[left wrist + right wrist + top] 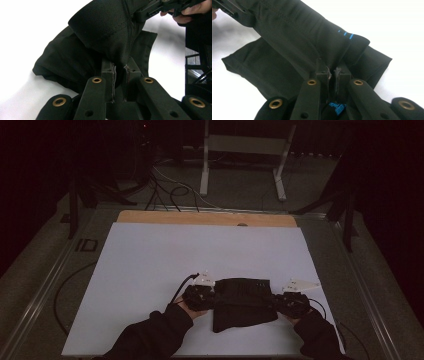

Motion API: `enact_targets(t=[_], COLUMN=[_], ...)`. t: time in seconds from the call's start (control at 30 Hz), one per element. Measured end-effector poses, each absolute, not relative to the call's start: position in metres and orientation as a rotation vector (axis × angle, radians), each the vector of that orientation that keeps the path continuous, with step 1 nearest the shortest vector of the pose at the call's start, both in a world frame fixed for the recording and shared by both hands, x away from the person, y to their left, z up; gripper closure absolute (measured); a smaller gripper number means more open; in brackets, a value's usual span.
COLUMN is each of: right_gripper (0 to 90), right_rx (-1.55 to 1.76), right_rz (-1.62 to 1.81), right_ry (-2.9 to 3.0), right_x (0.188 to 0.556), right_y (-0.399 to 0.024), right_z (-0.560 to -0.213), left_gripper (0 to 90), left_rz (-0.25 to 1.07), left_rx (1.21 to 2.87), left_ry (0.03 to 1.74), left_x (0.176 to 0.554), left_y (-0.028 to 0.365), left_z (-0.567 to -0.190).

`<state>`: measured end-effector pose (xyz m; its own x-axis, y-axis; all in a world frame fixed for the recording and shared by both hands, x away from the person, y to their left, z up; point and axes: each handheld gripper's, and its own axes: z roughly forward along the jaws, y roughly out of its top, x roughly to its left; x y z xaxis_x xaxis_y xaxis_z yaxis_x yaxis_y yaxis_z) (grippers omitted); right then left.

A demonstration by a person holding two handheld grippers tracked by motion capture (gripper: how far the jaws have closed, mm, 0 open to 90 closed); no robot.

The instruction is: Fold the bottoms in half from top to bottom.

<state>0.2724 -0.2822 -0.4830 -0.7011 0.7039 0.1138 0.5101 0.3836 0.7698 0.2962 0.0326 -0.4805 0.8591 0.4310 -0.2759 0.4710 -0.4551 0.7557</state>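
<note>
Garment (243, 302): black fabric, folded, lying near your edge of the white sheet (150, 265) that covers the desk (200, 217). Small blue marks (345, 34) show on the cloth in the right gripper view, and more blue print sits just below the fingers there.

Your left gripper (209, 296) sits at the garment's left end. In the left gripper view its fingers (109, 75) are closed on a raised fold of the black fabric, with cloth pinched in the narrow gap between the two pads. A stitched hem runs across the fold above the fingers. The rest of the garment spreads down onto the white sheet behind and to the left of the pinch.

Your right gripper (279, 299) sits at the garment's right end. In the right gripper view its fingers (322, 70) are likewise clamped on a ridge of the fabric, which rises from the pinch and stretches away toward the other gripper at that frame's upper left. A lower layer of cloth lies flat on the sheet on either side of the ridge.

From the high view both your sleeves enter from the bottom edge, one hand on each gripper, with the garment spanning between them. The upper layer looks lifted and taut between the two grips; the lower part rests on the sheet.

Beyond the desk: grey floor, loose cables (170, 190), a white frame stand (245, 155).
</note>
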Motion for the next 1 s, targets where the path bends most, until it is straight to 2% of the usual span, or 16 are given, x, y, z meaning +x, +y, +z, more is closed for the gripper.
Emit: enact_targets(t=[0.5, 1.0], right_gripper=[84.9, 84.2], right_rx=[1.089, 1.134], right_rz=[1.169, 1.117], right_ry=[2.459, 2.485], right_x=[0.275, 0.277], right_y=[-0.278, -0.276], right_z=[-0.497, -0.508], left_gripper=[82.2, 79.6], left_rz=[-0.094, -0.041], left_rx=[2.127, 2.19], left_ry=[0.704, 0.72], left_x=[0.296, 0.296], left_y=[0.033, 0.031], left_z=[-0.494, -0.506])
